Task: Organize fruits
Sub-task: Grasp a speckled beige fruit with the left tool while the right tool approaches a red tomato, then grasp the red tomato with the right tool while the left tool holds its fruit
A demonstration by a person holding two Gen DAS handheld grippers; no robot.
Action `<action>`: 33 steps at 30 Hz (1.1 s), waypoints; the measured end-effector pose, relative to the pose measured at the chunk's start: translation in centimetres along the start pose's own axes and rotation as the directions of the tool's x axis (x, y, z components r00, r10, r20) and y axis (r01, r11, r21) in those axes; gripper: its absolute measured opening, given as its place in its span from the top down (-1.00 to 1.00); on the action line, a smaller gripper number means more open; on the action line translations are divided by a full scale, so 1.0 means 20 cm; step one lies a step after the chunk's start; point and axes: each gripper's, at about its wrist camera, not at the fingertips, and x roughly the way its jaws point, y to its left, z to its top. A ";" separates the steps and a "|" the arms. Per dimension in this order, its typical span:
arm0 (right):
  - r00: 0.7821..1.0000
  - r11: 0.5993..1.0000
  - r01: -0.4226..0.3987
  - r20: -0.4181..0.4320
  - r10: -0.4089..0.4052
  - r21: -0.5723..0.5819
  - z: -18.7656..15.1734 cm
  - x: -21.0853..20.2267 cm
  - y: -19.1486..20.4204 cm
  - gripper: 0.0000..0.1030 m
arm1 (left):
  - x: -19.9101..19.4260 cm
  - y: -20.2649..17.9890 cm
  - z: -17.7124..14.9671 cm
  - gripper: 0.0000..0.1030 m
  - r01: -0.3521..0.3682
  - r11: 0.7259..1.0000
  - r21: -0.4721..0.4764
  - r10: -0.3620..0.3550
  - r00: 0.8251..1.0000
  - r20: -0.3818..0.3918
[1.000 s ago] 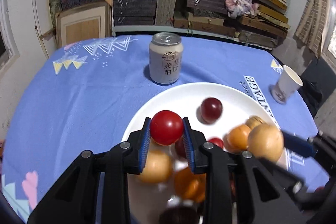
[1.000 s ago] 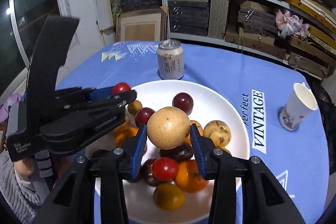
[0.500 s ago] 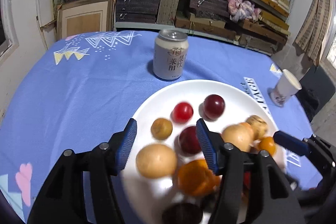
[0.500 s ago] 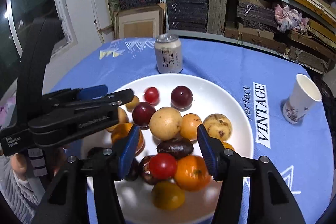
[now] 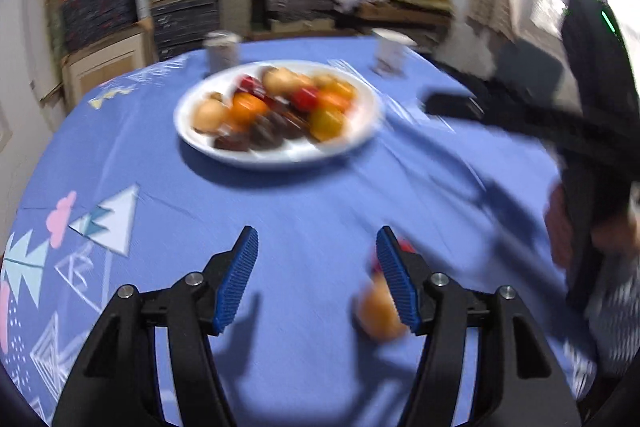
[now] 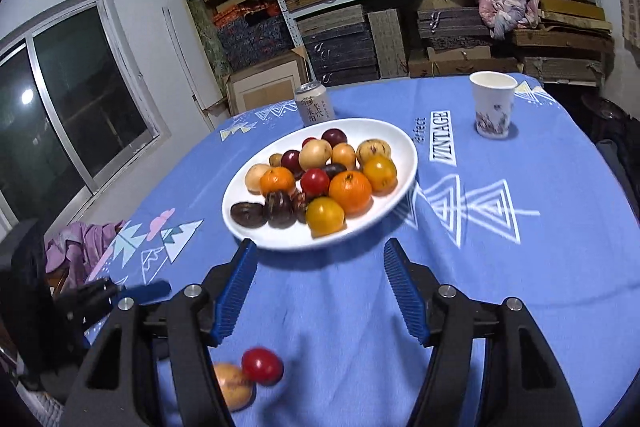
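The left gripper (image 5: 316,275) hangs over bare blue cloth on the bench (image 5: 320,203), its blue-padded fingers (image 5: 236,277) set fairly wide and still spreading, with nothing between them. A tan fruit (image 5: 378,311) lies on the cloth just at the inner edge of the right-hand finger, partly hidden behind it, and a small red fruit (image 5: 404,247) peeks out behind that same finger's tip; the view is blurred, so whether either touches the pad cannot be told. From the fingertips the white plate (image 5: 192,139) of mixed fruit sits well apart toward 11 o'clock, with a can (image 5: 222,51) and a paper cup (image 5: 390,57) beyond it near the far edge of the bench.

The right gripper (image 6: 318,279) also stands with its fingers (image 6: 404,293) fairly wide and opening further, empty, above the cloth just short of the near rim of the plate (image 6: 404,143), which lies toward 12 o'clock. The red fruit (image 6: 262,366) and the tan fruit (image 6: 232,385) rest side by side on the cloth, touching or nearly so, below the left-hand finger at about 7 o'clock from the fingertips, outside the gap. The tan one is partly covered by that finger's black arm. The plate carries oranges, yellow and red tomatoes, dark plums and pale round fruit heaped together. The can (image 6: 315,103) stands just behind the plate, and the cup (image 6: 492,105) is toward 1 o'clock. The left gripper's tip (image 6: 144,291) shows at the left edge.
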 end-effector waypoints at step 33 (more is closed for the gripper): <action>0.995 0.989 -0.036 -0.094 0.023 -0.145 -0.23 0.00 0.15 -0.31 | -0.04 0.00 -0.14 0.16 0.006 0.998 -0.070 -0.004 1.000 0.017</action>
